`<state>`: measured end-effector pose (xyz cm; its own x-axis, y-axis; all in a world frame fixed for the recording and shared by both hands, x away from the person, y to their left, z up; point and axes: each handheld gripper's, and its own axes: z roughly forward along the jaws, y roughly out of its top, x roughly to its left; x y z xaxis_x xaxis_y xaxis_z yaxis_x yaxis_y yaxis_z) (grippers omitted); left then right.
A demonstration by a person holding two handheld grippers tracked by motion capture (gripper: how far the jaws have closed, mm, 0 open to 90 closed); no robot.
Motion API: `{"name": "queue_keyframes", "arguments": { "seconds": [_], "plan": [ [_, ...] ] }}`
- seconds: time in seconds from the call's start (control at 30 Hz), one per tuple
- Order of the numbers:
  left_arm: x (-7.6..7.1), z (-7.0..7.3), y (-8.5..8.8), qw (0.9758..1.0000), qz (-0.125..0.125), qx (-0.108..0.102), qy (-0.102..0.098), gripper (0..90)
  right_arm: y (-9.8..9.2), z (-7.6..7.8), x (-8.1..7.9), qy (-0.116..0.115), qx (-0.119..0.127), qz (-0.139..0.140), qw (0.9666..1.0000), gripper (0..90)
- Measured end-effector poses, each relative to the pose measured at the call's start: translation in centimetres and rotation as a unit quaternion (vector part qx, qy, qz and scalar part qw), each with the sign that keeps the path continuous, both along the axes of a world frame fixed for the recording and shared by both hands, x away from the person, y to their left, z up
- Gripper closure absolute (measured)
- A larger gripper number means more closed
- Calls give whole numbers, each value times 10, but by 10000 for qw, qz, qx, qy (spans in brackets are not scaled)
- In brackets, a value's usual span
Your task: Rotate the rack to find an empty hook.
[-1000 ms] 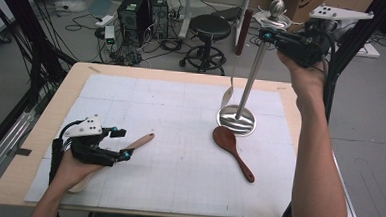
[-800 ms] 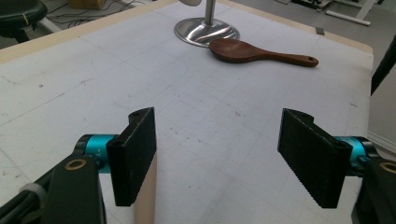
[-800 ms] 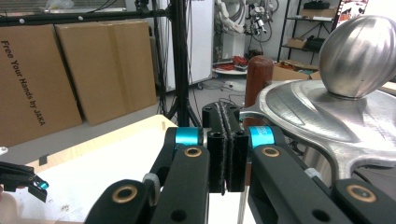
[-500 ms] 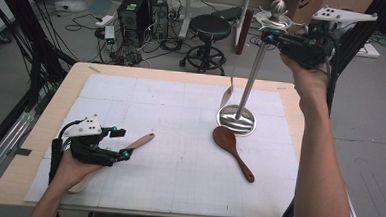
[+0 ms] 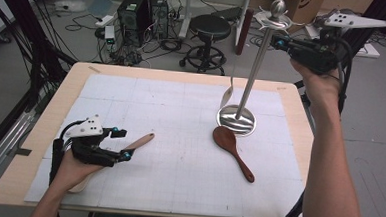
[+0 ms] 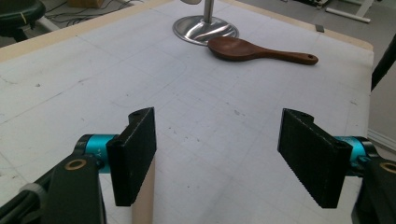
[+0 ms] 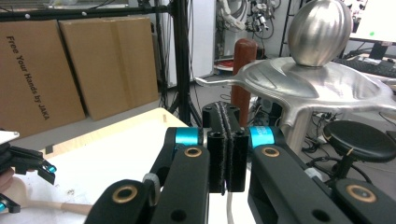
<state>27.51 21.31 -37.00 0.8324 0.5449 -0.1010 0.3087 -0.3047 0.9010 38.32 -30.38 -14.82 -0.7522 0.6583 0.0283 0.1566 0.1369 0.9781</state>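
the right gripper (image 5: 284,43) is up by the top of the stand (image 5: 253,74), jaws shut on a thin metal spoon (image 5: 226,96) that hangs beside the pole, so i think it should slide the handle slowly onto a hook. the left gripper (image 5: 121,144) sits wide open and empty over the pale wooden spoon (image 5: 139,141). the spoon's handle is hidden between the shut jaws.

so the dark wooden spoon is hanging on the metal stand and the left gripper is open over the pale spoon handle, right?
Not quite. The dark wooden spoon is not hanging: it lies flat on the table mat, just in front of the base of the metal stand, as the high view shows. The rest holds: the left gripper is open, with the pale spoon handle beneath it.
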Motion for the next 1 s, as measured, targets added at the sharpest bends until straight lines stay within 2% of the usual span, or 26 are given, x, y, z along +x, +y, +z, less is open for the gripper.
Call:
{"name": "queue_keyframes", "arguments": {
  "seconds": [0.37, 0.6, 1.0],
  "plan": [
    [0, -1, -1, 10000, -22, 21, 0, 288, -20, -6, -6, -25, 53, -81, 10000, 899],
    [0, -1, -1, 10000, -18, 25, 7, 288, -33, -3, -8, -29, 124, -243, 9996, 899],
    [1, -1, 0, 10000, -17, 21, 2, 288, -34, 1, -3, -3, 134, -289, 9995, 899]
  ]
}}
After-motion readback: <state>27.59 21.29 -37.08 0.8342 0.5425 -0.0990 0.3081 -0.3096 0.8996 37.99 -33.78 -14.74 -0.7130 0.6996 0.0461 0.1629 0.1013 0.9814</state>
